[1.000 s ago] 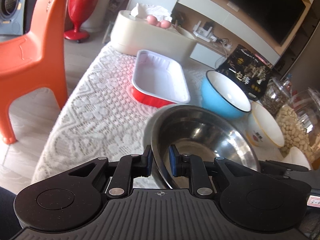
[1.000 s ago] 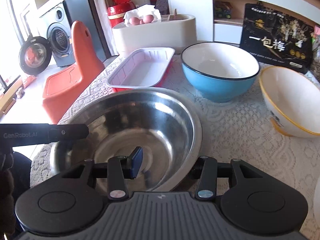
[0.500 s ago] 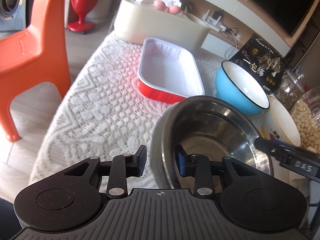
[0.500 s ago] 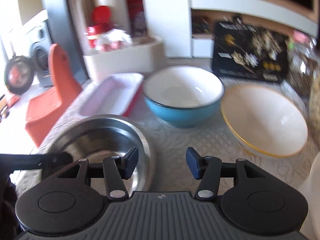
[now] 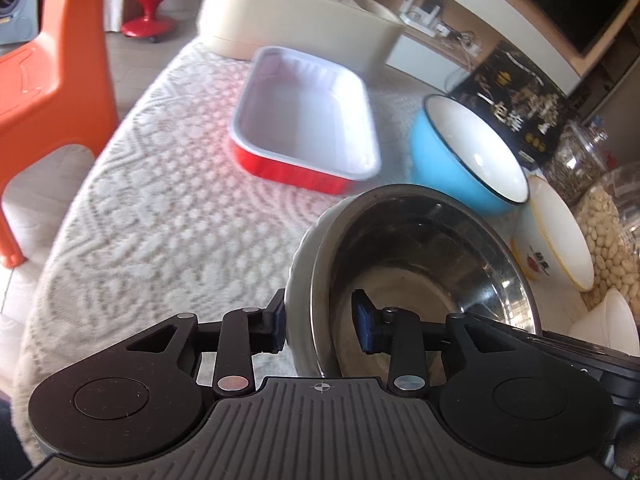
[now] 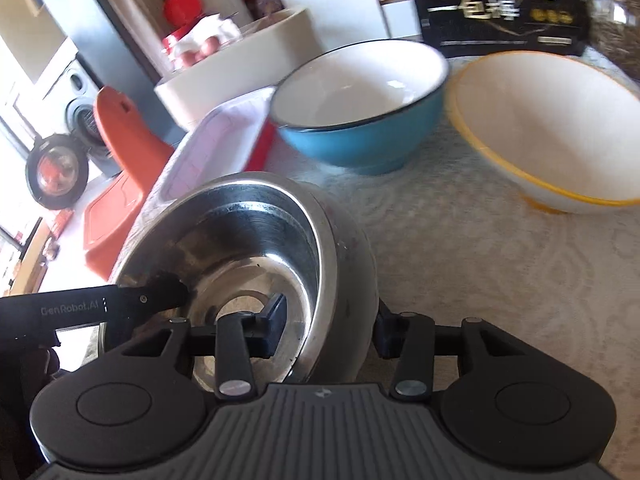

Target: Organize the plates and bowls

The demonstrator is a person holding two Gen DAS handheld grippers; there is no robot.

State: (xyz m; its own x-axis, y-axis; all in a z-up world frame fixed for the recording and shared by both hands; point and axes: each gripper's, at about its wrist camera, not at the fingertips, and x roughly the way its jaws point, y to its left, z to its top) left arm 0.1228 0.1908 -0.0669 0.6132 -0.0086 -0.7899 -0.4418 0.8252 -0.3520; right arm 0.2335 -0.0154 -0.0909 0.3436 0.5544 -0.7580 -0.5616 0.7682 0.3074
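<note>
The left gripper (image 5: 322,328) has its two blue-padded fingers (image 5: 364,326) set astride the rim of the steel bowl (image 5: 420,264), one outside the wall, one inside; the outer pad presses the wall, but a gap shows at the inner one, so I cannot tell whether it truly clamps. The right gripper (image 6: 328,330) straddles the same steel bowl (image 6: 248,248) on its opposite rim, one pad inside, the other behind the outer wall, and whether it pinches is likewise unclear.

The steel bowl is tilted, its near side over the lace tablecloth (image 5: 152,208). Beyond the steel bowl, close by, lies a red tray (image 5: 308,124) with a white inside. Just beside the steel bowl stands the blue bowl (image 6: 360,108), white within, dark-rimmed. Next to that, farther from the steel bowl, sits a white bowl (image 6: 548,128) with a yellow rim. Behind both leans a black box (image 6: 504,12) with gold lettering. Past the tray is a cream container (image 5: 296,24). Well apart from the steel bowl, off the table, stands an orange chair (image 5: 52,60).
</note>
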